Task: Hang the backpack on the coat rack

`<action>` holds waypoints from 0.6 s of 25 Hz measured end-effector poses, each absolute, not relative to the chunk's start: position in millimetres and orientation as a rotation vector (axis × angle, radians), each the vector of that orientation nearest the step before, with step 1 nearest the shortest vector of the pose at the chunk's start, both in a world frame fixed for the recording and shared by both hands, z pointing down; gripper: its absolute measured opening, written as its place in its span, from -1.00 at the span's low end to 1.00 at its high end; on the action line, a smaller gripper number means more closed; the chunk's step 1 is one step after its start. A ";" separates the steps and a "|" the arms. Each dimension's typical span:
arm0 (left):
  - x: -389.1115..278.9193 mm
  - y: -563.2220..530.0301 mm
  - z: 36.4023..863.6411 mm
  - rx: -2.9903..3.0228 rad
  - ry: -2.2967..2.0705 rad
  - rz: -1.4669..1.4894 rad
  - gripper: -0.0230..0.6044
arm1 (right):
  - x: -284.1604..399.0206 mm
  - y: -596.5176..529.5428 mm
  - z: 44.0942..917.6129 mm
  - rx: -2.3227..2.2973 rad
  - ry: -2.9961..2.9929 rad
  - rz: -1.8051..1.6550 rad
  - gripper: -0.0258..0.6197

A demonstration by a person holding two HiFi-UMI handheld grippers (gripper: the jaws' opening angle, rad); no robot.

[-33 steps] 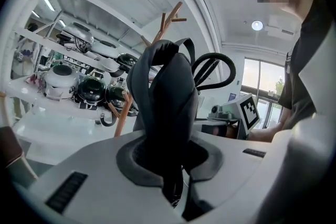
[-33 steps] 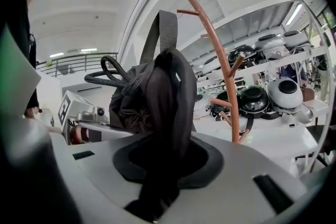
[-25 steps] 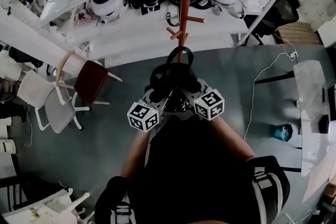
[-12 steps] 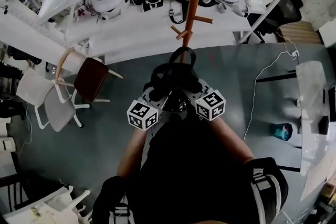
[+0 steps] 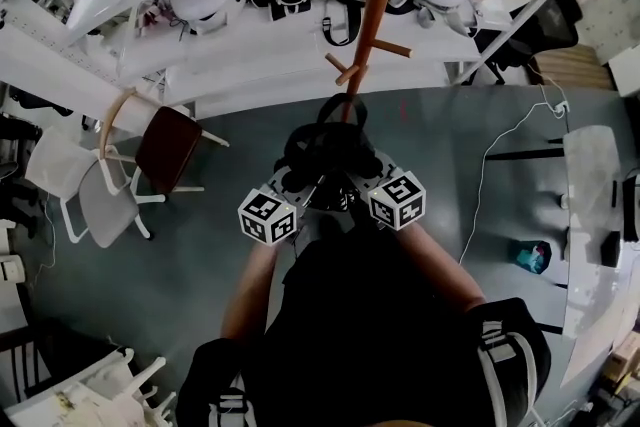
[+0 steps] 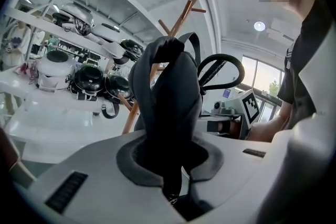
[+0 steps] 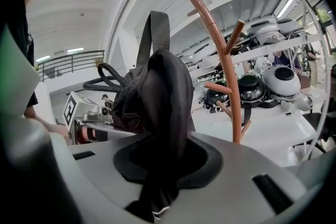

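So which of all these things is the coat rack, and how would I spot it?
Find the long white shelves loaded with helmets across the top of the head view. Just in front of them, on the grey floor, stands the coat rack: one slim pole. It is the only reddish-brown upright there, with short pegs slanting out, unlike the white shelf posts around it.

Black noted on backpack (image 5: 325, 155); reddish-brown on coat rack (image 5: 372, 15). Black-and-white square pattern borne by marker cubes (image 5: 267, 216). Grey-green seen on floor (image 5: 430, 135). Dark brown chair seat (image 5: 170, 150) at 9 o'clock; teal object (image 5: 533, 255) at 4 o'clock.
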State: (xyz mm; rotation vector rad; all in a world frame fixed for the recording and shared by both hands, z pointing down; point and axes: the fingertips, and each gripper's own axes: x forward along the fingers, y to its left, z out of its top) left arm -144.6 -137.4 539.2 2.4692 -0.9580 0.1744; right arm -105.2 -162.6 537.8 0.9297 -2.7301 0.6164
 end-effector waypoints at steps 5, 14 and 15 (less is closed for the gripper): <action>-140.1 -159.0 555.2 2.454 -0.932 0.148 -0.67 | -101.4 -184.0 554.1 0.919 -2.717 0.626 -0.60; -131.4 -193.4 586.3 2.422 -0.914 0.197 -0.67 | -93.3 -219.4 586.0 0.916 -2.684 0.662 -0.61; -129.8 -197.2 588.3 2.415 -0.912 0.198 -0.67 | -91.7 -223.3 588.3 0.919 -2.681 0.666 -0.61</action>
